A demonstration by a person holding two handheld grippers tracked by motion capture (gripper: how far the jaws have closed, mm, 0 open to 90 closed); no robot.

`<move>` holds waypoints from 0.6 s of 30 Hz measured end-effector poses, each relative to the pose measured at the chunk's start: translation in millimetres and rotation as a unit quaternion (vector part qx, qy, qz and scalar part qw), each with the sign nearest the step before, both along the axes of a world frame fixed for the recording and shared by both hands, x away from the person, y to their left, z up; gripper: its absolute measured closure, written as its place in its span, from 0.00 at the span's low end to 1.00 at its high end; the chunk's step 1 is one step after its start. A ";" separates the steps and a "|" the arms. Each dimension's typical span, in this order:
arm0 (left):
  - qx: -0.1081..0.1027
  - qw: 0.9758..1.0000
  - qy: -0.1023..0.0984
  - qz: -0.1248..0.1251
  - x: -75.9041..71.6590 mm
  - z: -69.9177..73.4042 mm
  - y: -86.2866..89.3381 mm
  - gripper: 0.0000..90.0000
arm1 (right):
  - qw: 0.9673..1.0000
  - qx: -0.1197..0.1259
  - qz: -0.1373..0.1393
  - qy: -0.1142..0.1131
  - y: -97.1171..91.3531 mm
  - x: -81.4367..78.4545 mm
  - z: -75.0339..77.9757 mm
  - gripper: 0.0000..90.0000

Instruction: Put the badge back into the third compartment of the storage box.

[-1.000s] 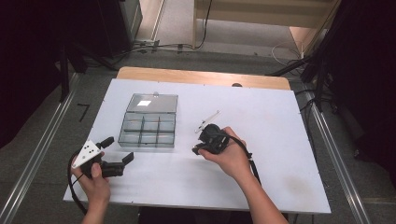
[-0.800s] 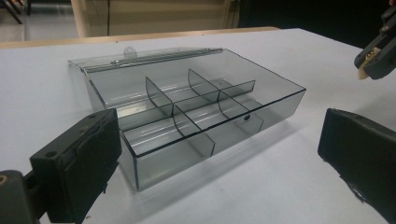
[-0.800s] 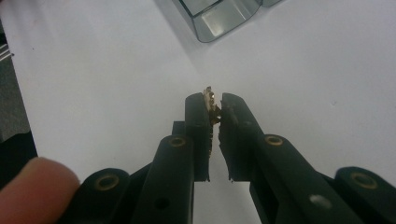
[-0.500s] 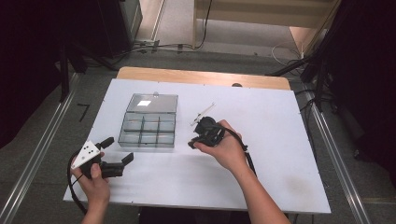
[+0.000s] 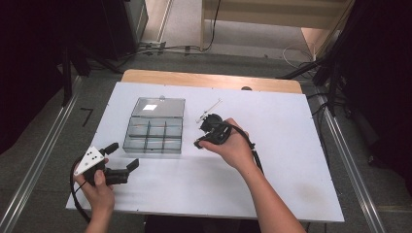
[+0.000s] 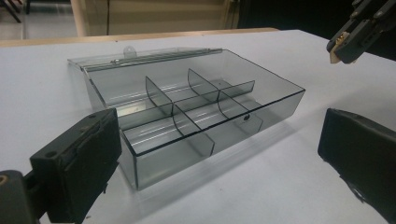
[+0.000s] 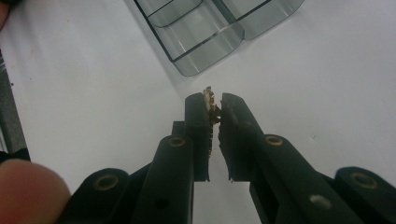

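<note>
Your right gripper (image 7: 215, 105) pinches a small gold piece (image 7: 211, 103) just beside the clear box (image 5: 155, 128), mid-tabletop (image 5: 291, 160); your left gripper (image 5: 119, 159) rests spread near the front-left corner.

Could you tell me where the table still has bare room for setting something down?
The white table is bare right of the right claw, out to its right edge, and along the near edge between both forearms. It is crowded around the clear compartment box.

You work over a flat white tabletop (image 5: 291, 170) with a pale wooden strip (image 5: 209, 80) along its far edge; black cables (image 5: 160, 47) lie on the grey floor (image 5: 43, 121) beyond, and a metal rail (image 5: 348, 165) runs at your right
</note>
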State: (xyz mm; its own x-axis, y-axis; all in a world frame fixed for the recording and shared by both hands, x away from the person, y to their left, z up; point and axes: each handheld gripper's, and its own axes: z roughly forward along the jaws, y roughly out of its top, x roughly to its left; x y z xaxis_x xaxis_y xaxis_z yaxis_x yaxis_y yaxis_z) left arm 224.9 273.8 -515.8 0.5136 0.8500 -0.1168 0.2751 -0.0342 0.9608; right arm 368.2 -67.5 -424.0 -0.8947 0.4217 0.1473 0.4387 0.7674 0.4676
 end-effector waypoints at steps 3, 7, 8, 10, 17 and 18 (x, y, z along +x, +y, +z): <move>0.000 1.000 0.000 0.000 0.0 0.0 0.0 0.00 | 1.000 -0.002 -0.002 0.000 0.3 3.5 0.6 0.88; -0.001 1.000 0.000 -0.001 0.3 0.0 0.3 0.00 | 1.000 -0.011 -0.002 -0.002 2.7 7.4 0.8 0.88; -0.001 1.000 0.000 -0.001 0.3 0.0 0.3 0.00 | 1.000 -0.011 -0.004 0.000 4.1 8.0 0.9 0.88; -0.002 1.000 0.001 0.000 0.5 0.0 0.4 0.00 | 1.000 -0.015 -0.003 0.000 6.5 9.9 1.0 0.88; -0.004 1.000 0.001 0.000 0.7 0.0 1.1 0.00 | 1.000 -0.019 0.001 -0.001 17.6 15.7 2.2 0.88; -0.005 1.000 0.001 0.000 0.7 0.0 1.1 0.00 | 1.000 -0.020 0.001 0.002 19.2 16.2 2.5 0.88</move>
State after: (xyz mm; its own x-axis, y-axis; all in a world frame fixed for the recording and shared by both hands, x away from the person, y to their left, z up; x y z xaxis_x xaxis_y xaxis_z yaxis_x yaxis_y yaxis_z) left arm 225.7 274.9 -515.8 0.5136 0.8488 -0.1257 0.2772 -0.0254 0.9605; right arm 384.4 -48.3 -421.5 -0.8954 0.4249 0.1329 0.4379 0.7869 0.4347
